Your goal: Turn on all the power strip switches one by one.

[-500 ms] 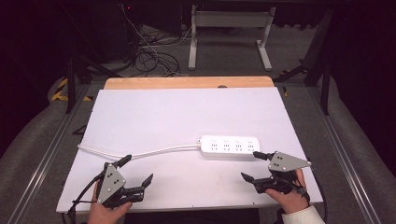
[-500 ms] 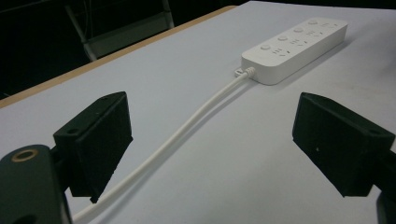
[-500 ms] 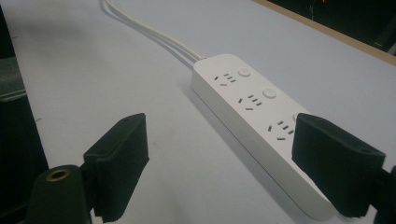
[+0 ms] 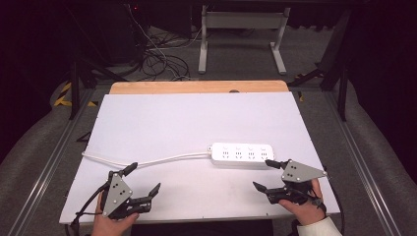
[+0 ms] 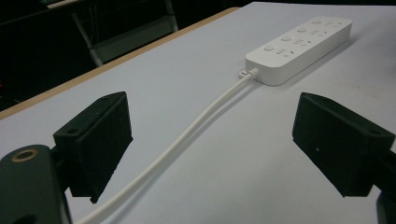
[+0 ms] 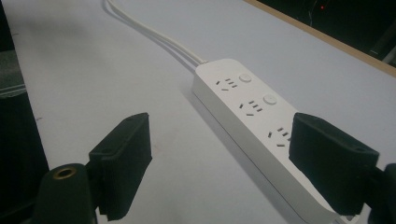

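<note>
A white power strip [image 4: 241,155] lies flat on the white tabletop [image 4: 196,118], right of centre, with its sockets facing up. Its white cable [image 4: 162,160] runs left toward the table's left edge. My left gripper [image 4: 144,178] is open at the front left, just short of the cable. In the left gripper view the cable [image 5: 196,128] passes between the open jaws of this gripper [image 5: 217,140], and the strip [image 5: 299,44] lies farther off. My right gripper [image 4: 262,174] is open at the front right, close to the strip's right end. In the right gripper view the strip [image 6: 247,116] reaches in by the right jaw of this gripper [image 6: 229,161].
A wooden strip [image 4: 196,87] borders the table's far edge. Beyond it, a white frame stand [image 4: 241,44] and loose dark cables [image 4: 157,59] sit on the floor. Metal rails [image 4: 364,172] run along both sides of the table.
</note>
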The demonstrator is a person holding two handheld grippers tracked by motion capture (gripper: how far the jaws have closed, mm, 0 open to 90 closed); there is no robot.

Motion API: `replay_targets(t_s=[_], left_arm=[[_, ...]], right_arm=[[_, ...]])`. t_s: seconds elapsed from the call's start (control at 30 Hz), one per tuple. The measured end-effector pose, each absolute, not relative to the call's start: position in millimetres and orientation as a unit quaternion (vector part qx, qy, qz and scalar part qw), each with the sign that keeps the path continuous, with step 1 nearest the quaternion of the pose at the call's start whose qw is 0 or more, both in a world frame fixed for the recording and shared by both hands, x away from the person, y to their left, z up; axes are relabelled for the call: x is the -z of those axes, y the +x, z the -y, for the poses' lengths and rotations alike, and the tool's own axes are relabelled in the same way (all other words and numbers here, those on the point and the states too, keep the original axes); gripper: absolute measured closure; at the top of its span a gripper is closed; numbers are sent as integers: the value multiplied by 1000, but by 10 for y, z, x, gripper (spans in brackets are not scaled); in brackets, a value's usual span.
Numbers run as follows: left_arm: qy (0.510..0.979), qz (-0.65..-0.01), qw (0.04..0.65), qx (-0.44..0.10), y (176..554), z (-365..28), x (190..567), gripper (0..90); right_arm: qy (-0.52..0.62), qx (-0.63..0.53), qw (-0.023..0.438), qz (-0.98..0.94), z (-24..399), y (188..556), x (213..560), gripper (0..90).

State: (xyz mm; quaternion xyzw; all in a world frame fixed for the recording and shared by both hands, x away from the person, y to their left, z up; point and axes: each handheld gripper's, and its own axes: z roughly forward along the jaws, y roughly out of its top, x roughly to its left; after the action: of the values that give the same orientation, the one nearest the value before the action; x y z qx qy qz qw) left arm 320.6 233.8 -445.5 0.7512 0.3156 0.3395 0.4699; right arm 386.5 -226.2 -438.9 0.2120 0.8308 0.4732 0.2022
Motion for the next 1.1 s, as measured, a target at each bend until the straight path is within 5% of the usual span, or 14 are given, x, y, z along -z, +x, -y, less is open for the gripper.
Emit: replay_targets(t_s=[0.33,1.1], left_arm=[[752,-316,465,-345,3218,-2342,4456,123],[742,-334,479,-329,3235,-2383,4440,116]], right_arm=[[199,-474,186,-837,2220,3880,4352,269],[190,-445,181,-856,2075,4093,4074,561]])
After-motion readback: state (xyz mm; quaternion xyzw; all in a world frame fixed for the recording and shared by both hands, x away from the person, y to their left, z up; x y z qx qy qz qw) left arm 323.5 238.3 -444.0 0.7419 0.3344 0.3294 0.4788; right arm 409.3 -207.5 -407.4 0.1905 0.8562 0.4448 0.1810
